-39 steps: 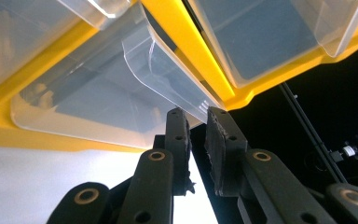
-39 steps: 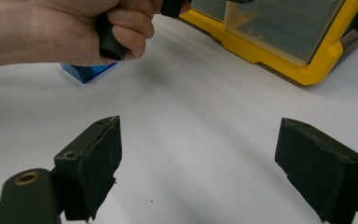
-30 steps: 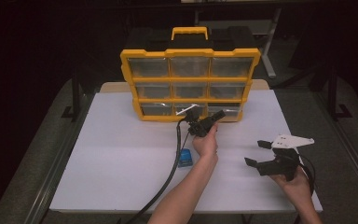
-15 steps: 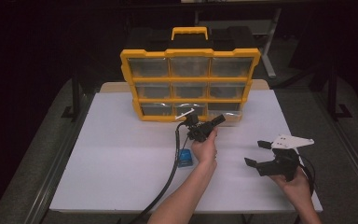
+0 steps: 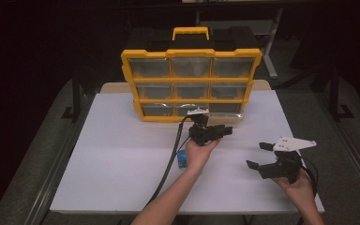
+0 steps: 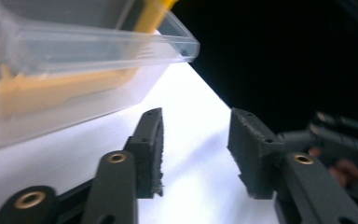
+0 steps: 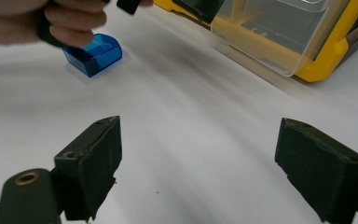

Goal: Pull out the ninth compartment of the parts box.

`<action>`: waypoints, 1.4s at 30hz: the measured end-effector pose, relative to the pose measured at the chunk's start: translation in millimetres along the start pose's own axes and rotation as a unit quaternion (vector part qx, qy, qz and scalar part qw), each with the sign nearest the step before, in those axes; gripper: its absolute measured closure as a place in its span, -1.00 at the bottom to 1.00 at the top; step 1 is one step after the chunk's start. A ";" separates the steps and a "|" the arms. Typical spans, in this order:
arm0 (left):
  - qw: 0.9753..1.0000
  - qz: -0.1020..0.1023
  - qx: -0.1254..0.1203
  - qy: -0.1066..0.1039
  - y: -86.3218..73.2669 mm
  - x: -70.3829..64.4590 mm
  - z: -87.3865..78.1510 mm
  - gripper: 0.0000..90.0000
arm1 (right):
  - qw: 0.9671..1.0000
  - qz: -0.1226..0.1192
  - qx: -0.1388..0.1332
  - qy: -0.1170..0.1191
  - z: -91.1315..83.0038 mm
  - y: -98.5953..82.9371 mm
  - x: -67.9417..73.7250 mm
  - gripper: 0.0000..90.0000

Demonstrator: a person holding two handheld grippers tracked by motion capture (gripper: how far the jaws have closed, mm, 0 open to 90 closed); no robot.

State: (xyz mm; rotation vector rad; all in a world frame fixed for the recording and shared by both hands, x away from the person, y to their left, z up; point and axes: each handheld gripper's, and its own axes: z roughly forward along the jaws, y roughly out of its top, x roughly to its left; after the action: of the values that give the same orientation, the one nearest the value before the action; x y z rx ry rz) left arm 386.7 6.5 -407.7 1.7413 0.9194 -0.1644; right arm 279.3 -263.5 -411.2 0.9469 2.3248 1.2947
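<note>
**White tabletop: drawer pull at organizer, bottom row**

Yellow organizer (image 5: pixel 191 84) stands at table's far edge. Clear drawer (image 6: pixel 74 51) projects just beside L gripper (image 5: pixel 215 132), jaws narrowly apart, empty. R gripper (image 5: pixel 272 161) jaws wide, empty. Blue box (image 7: pixel 93 54) near L hand. Drawer likely light, stiff, slick plastic; grip front lip.

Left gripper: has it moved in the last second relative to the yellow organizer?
Barely. In the high view the left gripper stays just in front of the yellow organizer's bottom row, jaws open, at most nudged slightly toward it.
</note>
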 end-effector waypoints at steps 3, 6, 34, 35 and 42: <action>0.998 0.050 0.028 0.002 8.1 -5.6 -5.5 0.13 | 1.000 0.003 0.002 0.004 -0.2 -0.6 0.5 -0.69; 0.994 0.095 0.052 0.001 14.4 -10.9 -10.3 0.07 | 1.000 0.003 0.003 0.008 -0.3 -1.1 0.4 -0.69; 0.934 0.318 0.162 0.026 82.0 -17.1 -4.4 0.11 | 1.000 -0.005 0.011 0.015 2.9 -0.3 2.6 -0.69; 0.932 0.320 0.168 0.027 82.8 -16.2 -2.9 0.11 | 1.000 -0.005 0.010 0.015 3.0 -0.1 2.8 -0.69; 0.935 0.307 0.175 0.024 89.5 -5.4 5.4 0.13 | 1.000 -0.008 0.011 0.015 3.3 -0.3 3.2 -0.69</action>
State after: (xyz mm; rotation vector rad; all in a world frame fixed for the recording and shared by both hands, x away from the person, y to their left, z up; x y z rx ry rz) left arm 442.8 -9.1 -339.2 2.2933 0.3498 0.1358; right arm 278.6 -259.4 -413.1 0.9202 2.3696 1.2886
